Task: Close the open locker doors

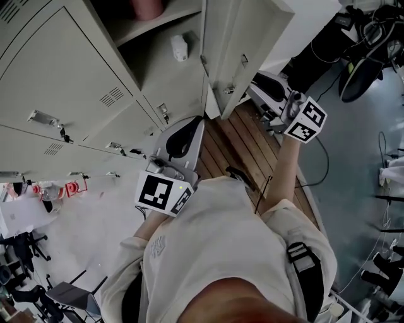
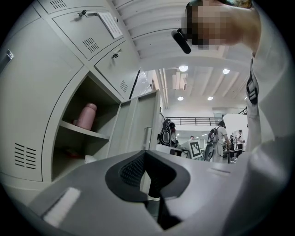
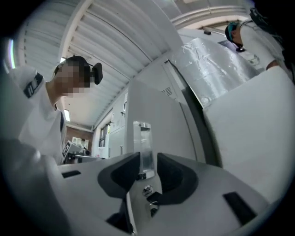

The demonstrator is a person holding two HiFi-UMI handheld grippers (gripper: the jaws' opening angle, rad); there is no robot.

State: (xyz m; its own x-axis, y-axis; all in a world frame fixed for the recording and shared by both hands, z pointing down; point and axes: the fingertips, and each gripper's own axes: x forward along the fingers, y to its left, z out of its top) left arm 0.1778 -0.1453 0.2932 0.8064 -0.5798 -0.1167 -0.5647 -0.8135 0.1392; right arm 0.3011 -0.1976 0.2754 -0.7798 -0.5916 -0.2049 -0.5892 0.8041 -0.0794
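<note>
One grey locker compartment [image 1: 158, 63] stands open, with a pink bottle [image 1: 148, 7] on its shelf and a small white thing [image 1: 180, 47] below. Its door [image 1: 243, 38] is swung far out to the right. My right gripper [image 1: 262, 93] is at the door's outer edge, its jaws shut on the upright metal door handle [image 3: 144, 147], with the lock [image 3: 146, 189] just beneath. My left gripper [image 1: 194, 123] hangs shut and empty in front of the lockers, below the open compartment. From the left gripper [image 2: 145, 156] view I see the bottle [image 2: 85, 116] and the door [image 2: 143, 124] edge-on.
Closed grey lockers [image 1: 69, 76] with keys in their locks fill the left. A wooden floor strip [image 1: 252, 151] runs under the door. Office chairs [image 1: 360, 69] and cables stand on the right. People [image 2: 216, 138] and a table are far behind.
</note>
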